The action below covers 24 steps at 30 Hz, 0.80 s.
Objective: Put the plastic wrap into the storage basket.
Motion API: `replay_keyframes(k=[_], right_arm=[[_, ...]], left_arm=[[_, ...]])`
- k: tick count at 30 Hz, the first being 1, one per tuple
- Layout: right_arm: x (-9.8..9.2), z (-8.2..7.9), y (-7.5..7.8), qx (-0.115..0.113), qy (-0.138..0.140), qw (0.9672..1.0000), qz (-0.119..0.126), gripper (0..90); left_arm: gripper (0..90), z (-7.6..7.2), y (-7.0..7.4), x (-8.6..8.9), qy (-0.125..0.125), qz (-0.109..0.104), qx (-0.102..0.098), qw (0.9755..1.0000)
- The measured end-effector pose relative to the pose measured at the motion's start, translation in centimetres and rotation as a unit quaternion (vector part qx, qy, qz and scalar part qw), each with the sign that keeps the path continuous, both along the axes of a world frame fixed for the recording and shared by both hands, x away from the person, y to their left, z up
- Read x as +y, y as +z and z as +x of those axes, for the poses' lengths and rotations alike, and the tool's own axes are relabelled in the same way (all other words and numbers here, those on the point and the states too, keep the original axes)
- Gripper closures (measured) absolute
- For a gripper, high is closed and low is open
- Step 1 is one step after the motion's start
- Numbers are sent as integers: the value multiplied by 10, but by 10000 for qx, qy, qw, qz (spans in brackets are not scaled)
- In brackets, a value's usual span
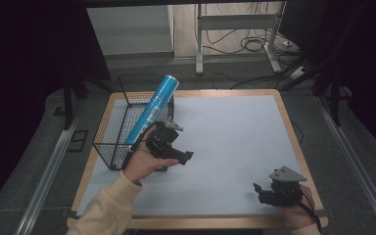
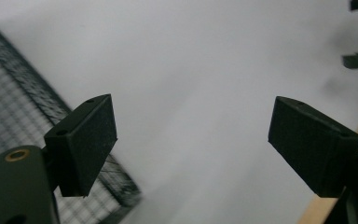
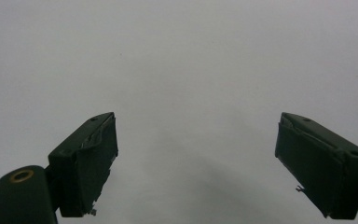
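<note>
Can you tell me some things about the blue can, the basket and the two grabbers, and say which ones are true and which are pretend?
1. The blue can leans in the wire basket. True.
2. The left gripper holds the can. False: its jaws are open with nothing between them.
3. The right gripper is open over the bare white mat. True.
4. The basket sits at the right edge of the table. False: it sits at the left edge.
5. The can lies flat on the mat. False: it stands tilted, its top sticking out above the basket's rim.
</note>
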State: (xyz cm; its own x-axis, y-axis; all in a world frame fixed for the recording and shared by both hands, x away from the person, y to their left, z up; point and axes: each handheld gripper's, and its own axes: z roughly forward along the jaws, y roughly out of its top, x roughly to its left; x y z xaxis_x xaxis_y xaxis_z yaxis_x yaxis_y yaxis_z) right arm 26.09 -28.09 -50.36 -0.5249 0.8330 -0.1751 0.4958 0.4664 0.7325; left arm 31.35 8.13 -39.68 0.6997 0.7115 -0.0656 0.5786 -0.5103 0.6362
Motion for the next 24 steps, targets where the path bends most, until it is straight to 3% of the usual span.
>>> replay_keyframes(k=[6,12,24], right_arm=[[1,-1,0,1,10,10000,1,132],[2,-3,2,-88,16,10000,-1,132],[3,1,4,-148,40,9998,85,132]], left_arm=[[147,-23,-18,-11,-272,-17,10,9996],[157,-45,-50,-16,-412,46,62,9991],[162,-45,-65,-1,-153,-47,188,9997]])
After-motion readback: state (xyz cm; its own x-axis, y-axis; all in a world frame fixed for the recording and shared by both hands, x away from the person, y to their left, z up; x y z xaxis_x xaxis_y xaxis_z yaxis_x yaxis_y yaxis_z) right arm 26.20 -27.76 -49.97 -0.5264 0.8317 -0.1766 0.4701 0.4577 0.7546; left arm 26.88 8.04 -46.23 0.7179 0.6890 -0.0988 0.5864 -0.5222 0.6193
